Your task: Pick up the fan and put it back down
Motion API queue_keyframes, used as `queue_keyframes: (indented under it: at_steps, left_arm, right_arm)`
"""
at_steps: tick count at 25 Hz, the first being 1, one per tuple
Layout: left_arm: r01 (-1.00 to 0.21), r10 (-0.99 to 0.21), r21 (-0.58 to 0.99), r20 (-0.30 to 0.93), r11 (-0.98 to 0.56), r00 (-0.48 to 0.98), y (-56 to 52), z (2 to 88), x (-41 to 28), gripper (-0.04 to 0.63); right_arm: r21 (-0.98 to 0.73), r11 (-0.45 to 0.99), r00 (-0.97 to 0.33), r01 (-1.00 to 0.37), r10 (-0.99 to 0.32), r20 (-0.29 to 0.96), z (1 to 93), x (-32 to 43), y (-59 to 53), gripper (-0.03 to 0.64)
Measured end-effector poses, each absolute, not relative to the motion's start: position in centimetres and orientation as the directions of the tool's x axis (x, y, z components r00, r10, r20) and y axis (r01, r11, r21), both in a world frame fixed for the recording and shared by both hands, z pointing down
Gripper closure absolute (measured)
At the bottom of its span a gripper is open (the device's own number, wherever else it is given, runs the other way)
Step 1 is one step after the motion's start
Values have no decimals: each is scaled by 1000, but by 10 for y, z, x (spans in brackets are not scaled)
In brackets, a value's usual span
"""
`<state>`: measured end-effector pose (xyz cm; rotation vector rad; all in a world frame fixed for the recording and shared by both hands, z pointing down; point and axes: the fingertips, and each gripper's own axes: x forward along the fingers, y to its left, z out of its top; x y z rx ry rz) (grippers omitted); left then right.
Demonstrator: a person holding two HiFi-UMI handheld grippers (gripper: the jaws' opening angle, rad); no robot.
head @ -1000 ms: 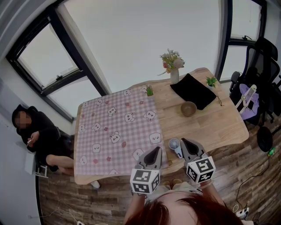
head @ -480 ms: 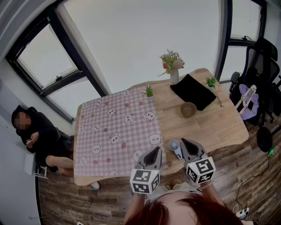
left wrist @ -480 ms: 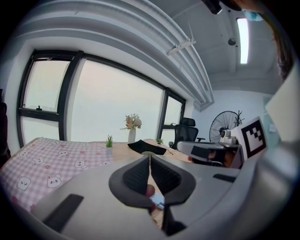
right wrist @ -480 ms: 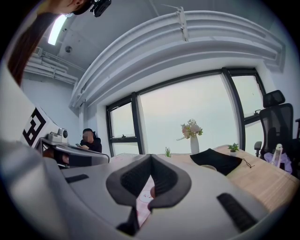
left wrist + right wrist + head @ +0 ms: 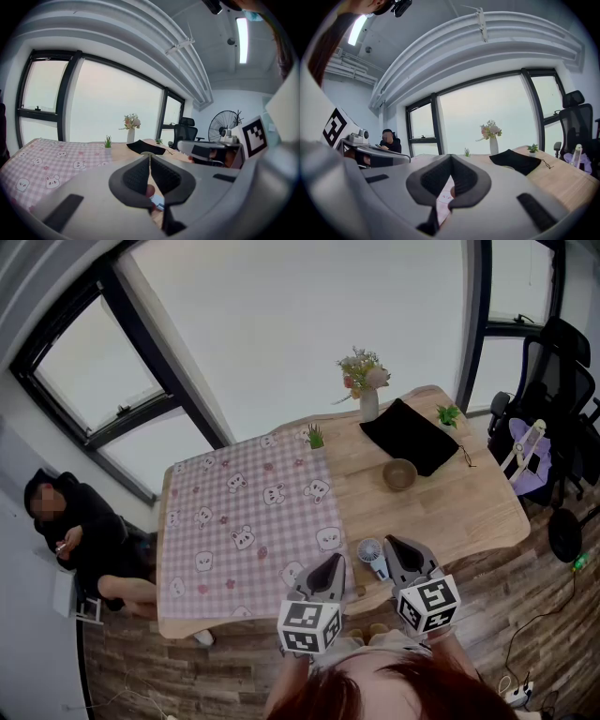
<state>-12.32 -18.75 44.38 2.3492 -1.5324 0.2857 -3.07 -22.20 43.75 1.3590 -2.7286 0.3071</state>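
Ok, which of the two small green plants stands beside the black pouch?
The plant at the far right corner of the table, by the black pouch; the other plant stands at the far edge of the checked cloth.

Large black-framed windows (image 5: 94, 371) fill the upper frame; dark wood-plank floor (image 5: 487, 589) lies lower right, a black office chair (image 5: 561, 362) at the right edge.

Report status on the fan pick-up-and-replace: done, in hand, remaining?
Done: nothing visible. The fan lies on the wooden table near its front edge.
In hand: nothing. The left gripper and right gripper hover either side of it, fingers shut and empty.
Left: open, grasp the fan, lift it and set it down, unless that cycle is already finished, which this moment cannot show.
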Motion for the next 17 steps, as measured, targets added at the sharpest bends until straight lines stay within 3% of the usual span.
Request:
queue_keyframes:
  at_steps: [17]
  left_arm:
    - [-912, -847, 156, 339, -379, 410, -185, 442, -110, 581]
  right_arm:
    - [-88, 606, -612, -790, -776, 153, 430, -25, -216, 617]
